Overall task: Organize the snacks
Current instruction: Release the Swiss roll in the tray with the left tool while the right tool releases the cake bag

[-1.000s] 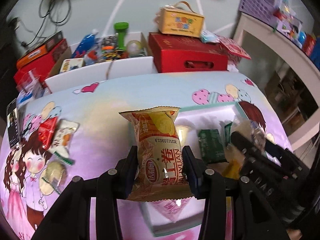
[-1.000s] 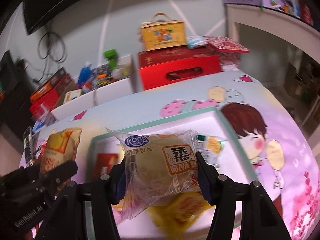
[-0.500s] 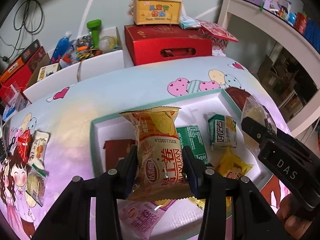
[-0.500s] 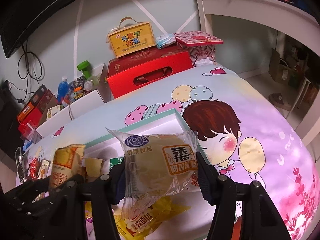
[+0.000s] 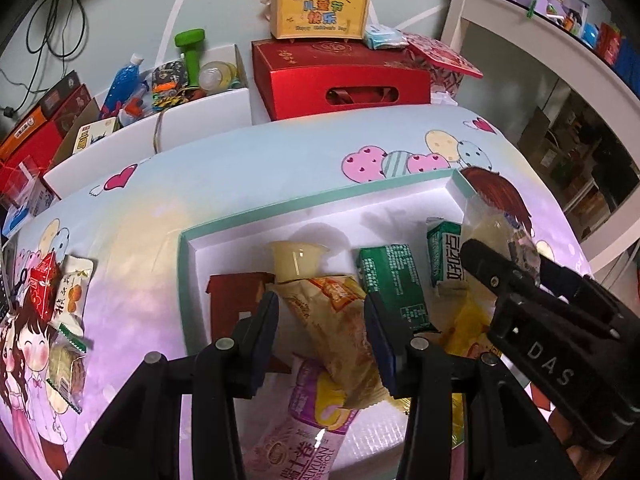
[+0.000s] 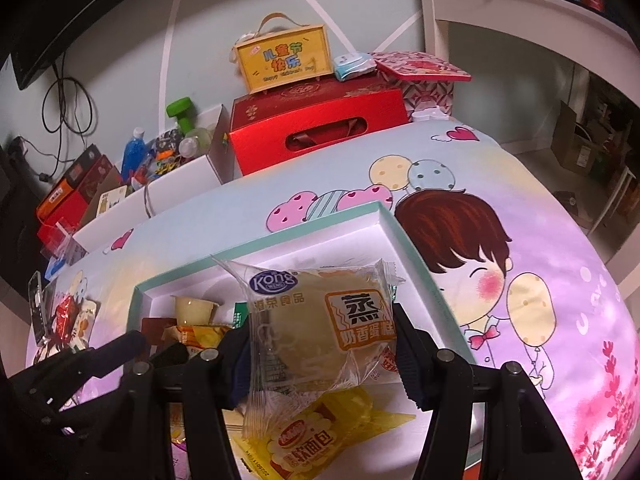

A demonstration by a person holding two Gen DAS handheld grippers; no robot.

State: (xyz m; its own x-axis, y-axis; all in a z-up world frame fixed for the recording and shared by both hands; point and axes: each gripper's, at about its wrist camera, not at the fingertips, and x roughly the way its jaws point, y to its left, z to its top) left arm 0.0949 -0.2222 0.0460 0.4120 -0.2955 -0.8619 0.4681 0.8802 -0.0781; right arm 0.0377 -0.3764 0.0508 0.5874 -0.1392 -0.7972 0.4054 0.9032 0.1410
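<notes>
**Cartoon cloth under a snack tray**

A table (image 5: pixel 248 184) carries the scene, covered by a cartoon cloth printed with hearts, balloons and two children. On it lies a white tray (image 5: pixel 320 204) with a mint-green rim, set toward the right half; its right edge meets the printed boy's hair. Well apart, near the left edge, a small cluster of snacks (image 5: pixel 60 300) lies directly on the cloth: a red packet, a white one with orange fruit, and a clear-wrapped one below them.
</notes>
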